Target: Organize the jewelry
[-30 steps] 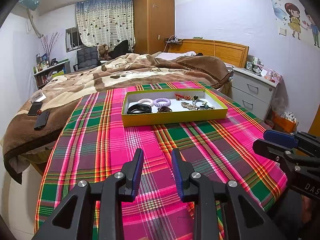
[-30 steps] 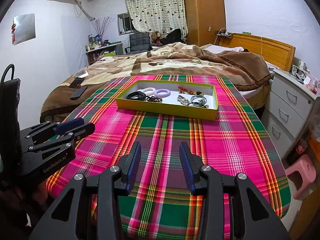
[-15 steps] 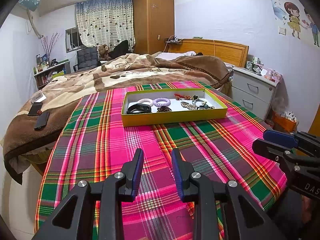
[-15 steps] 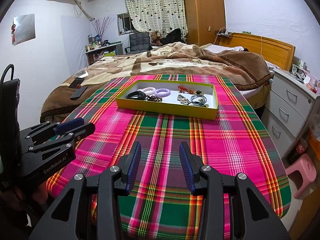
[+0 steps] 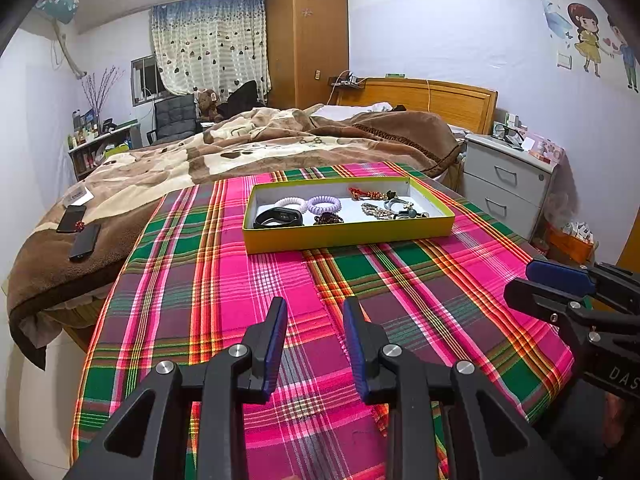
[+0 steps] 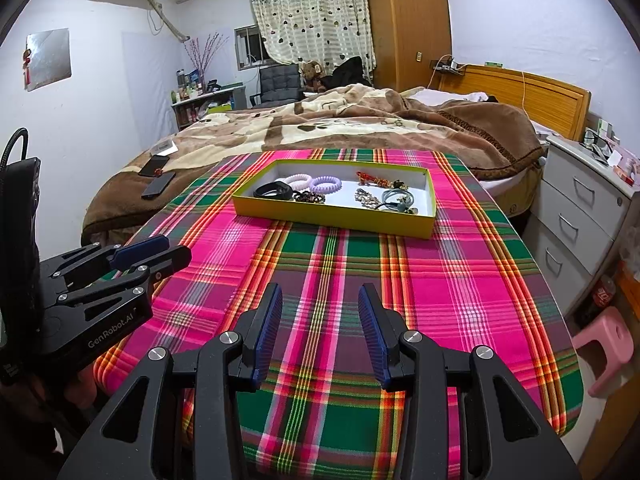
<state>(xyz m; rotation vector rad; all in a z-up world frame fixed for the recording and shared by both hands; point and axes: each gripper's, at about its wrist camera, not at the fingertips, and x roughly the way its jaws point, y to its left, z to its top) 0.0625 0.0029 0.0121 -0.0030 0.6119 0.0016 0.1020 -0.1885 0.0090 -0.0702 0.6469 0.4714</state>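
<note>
The left hand-held gripper (image 5: pixel 315 334) has not moved over the last second; its blue-padded jaws stay released, with nothing between them, low over the near part of the counter (image 5: pixel 224 280) with the pink and green plaid cloth. The right hand-held gripper (image 6: pixel 319 330) is the same: released, empty, unmoved. Further out, the shallow yellow cardboard tray (image 6: pixel 332 216) also keeps its place. All the jewelry lies inside it: a black wristband (image 6: pixel 273 190), pale spiral hair ties (image 6: pixel 326 184), a dark bead bracelet (image 6: pixel 310 197), a red bead string (image 6: pixel 370 178) and chains with grey rings (image 6: pixel 394 198). With nothing changed, I cannot judge if sorting is coming or finished.
</note>
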